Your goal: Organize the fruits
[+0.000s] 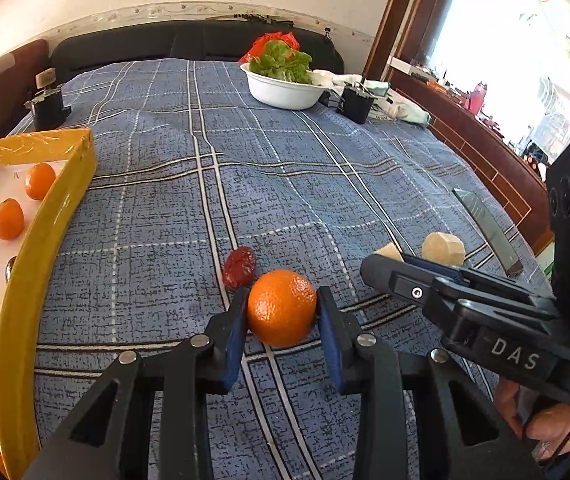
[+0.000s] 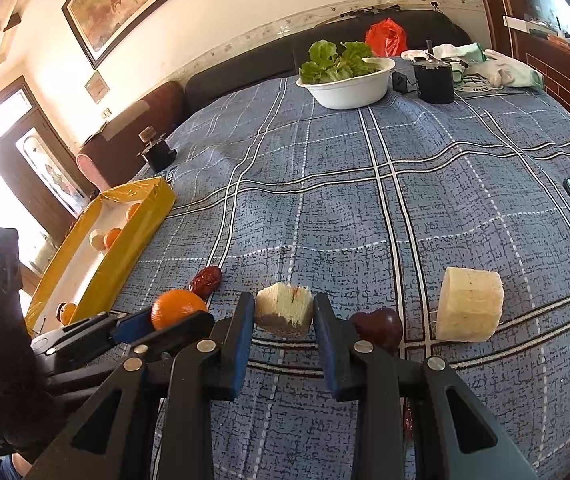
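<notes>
My left gripper (image 1: 282,308) is shut on an orange (image 1: 282,307) just above the blue checked cloth. A red date (image 1: 239,267) lies just behind it. My right gripper (image 2: 283,312) is shut on a pale sugarcane chunk (image 2: 283,308) with a dark skin underneath. A dark red fruit (image 2: 379,326) lies right of it, and a bigger sugarcane piece (image 2: 468,305) stands further right. The yellow tray (image 1: 51,240) at the left holds several small oranges (image 1: 39,181) and a pale chunk. The orange (image 2: 177,307) and the date (image 2: 206,280) also show in the right wrist view.
A white bowl (image 1: 285,94) of lettuce stands at the far side of the cloth. A black cylinder (image 2: 435,80) and white rags lie beside it. A knife (image 1: 489,232) lies at the right edge. A small black device (image 1: 47,106) sits far left.
</notes>
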A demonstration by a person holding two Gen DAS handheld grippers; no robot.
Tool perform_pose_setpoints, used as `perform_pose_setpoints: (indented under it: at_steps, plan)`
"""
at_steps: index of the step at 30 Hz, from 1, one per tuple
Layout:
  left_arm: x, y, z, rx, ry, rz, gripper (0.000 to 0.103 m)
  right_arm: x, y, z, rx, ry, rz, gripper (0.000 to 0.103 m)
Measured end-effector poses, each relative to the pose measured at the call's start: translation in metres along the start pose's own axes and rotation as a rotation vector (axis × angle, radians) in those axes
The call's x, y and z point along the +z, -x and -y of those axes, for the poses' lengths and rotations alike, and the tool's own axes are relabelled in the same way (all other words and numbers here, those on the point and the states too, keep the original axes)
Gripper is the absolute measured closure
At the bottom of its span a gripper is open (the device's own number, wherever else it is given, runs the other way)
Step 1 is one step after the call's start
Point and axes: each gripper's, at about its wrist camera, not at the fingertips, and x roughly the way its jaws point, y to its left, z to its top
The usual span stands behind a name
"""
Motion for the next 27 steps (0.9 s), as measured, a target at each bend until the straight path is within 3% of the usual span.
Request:
perform_pose_setpoints:
  at_steps: [27]
  plan:
    - [0.006,0.019,-0.032,0.063,0.108,0.090,0.071,-0.003,-0.001,-0.009,0.005,0.048,0.009,0.071]
